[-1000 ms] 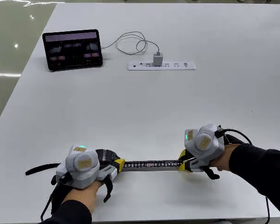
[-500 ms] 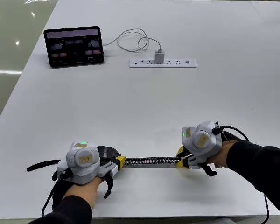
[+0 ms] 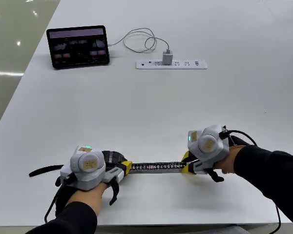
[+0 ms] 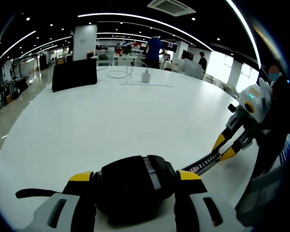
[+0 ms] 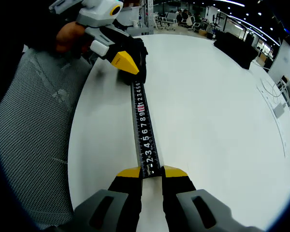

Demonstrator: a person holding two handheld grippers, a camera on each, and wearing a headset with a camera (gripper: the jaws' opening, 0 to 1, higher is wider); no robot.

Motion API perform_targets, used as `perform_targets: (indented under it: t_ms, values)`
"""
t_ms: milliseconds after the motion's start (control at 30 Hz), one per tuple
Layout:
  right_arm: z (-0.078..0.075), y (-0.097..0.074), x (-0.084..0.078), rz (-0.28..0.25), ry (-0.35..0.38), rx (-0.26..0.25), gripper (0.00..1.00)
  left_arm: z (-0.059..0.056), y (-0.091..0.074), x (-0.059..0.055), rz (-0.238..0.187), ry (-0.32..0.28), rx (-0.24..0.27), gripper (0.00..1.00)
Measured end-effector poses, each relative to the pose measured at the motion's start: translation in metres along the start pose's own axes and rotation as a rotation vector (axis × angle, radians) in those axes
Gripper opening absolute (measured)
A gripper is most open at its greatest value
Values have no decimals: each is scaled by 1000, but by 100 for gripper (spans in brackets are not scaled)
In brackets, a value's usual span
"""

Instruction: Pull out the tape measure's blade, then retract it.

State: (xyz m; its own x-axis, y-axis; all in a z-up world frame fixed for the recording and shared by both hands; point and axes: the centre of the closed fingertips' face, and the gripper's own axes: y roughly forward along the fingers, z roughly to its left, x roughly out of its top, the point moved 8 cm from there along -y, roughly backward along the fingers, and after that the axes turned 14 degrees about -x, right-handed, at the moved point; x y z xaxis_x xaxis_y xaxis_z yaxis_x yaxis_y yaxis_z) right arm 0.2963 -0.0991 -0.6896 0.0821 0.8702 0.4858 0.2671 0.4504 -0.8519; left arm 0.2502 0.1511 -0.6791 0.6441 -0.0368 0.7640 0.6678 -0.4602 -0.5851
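Head view, lower left of the frame: our left gripper (image 3: 118, 165) is closed round the black round tape measure case (image 3: 112, 158), which rests on the white table (image 3: 146, 112). In the left gripper view its yellow-tipped jaws press the case's two sides. From the case mouth the dark numbered metal blade (image 3: 156, 167) runs right, low along the table. At lower right our right gripper (image 3: 187, 168) pinches the blade's end, its jaws nearly closed with only the blade between them. We judge the blade only partly drawn. To do this well, we should pin the case firmly and move the right gripper straight along the blade's own line without twisting. On the return we should guide the tip back to the mouth so the spring cannot whip it.
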Motion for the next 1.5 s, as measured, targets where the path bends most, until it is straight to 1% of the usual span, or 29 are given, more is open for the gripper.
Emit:
perform_targets:
  t_ms: [400, 1033, 1233, 1367, 1500]
  values:
    - [2, 5, 8, -9, 7, 2, 11, 1, 0, 0, 0, -2, 0, 62]
    - [5, 10, 15, -24, 15, 4, 11, 1, 1, 0, 0, -5, -1, 62]
    - [6, 11, 17, -29, 29, 2, 11, 1, 1, 0, -1, -6, -2, 62]
    - [7, 13, 19, -35, 9, 1, 11, 2, 1, 0, -1, -7, -3, 62]
    - [7, 15, 22, -32, 27, 1, 11, 1, 1, 0, -3, -8, -4, 62]
